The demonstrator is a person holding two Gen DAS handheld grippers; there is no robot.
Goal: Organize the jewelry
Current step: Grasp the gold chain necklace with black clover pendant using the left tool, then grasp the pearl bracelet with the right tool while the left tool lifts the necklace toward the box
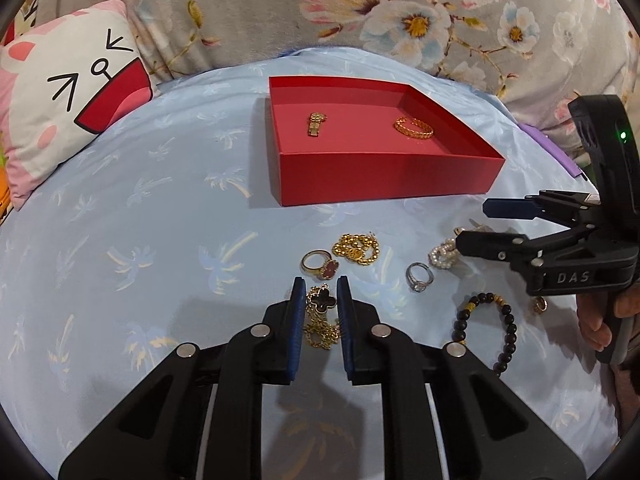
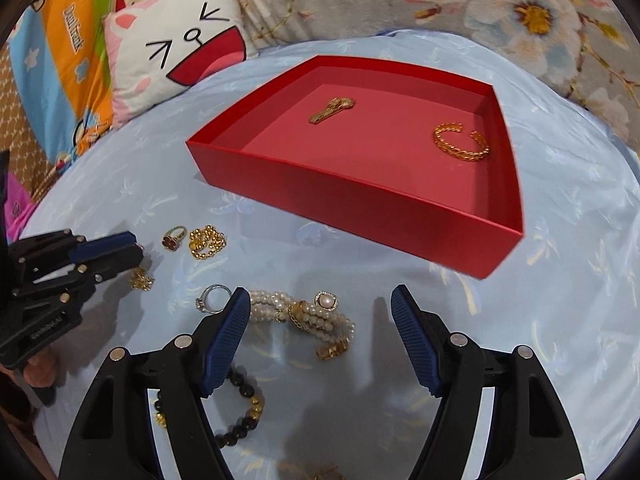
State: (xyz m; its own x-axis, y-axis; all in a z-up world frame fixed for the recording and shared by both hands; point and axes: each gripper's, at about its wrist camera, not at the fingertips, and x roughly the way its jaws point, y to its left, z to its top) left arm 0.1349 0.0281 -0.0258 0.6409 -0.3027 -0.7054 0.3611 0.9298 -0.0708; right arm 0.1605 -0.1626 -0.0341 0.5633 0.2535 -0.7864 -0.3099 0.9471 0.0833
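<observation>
A red box [image 1: 384,172] [image 2: 352,216] sits on the blue bedspread and holds a gold watch band [image 1: 316,124] [image 2: 331,109] and a gold cuff [image 1: 414,128] [image 2: 461,142]. My left gripper [image 1: 320,286] straddles a gold chain with a black clover pendant [image 1: 321,301], its jaws narrowed beside it; whether they touch it is unclear. My right gripper [image 2: 320,300] is open above a pearl bracelet [image 2: 304,314] [image 1: 442,256]. Nearby lie a red-stone ring [image 1: 320,266] [image 2: 173,237], a gold bead chain [image 1: 356,248] [image 2: 206,242], a silver ring [image 1: 419,277] [image 2: 212,297] and a black bead bracelet [image 1: 486,328] [image 2: 244,408].
A cartoon pillow [image 1: 68,96] [image 2: 176,44] lies at the far left. A floral quilt [image 1: 360,8] runs along the back. A small gold ring [image 1: 539,304] lies by the right hand. The right gripper body [image 1: 560,248] shows in the left view.
</observation>
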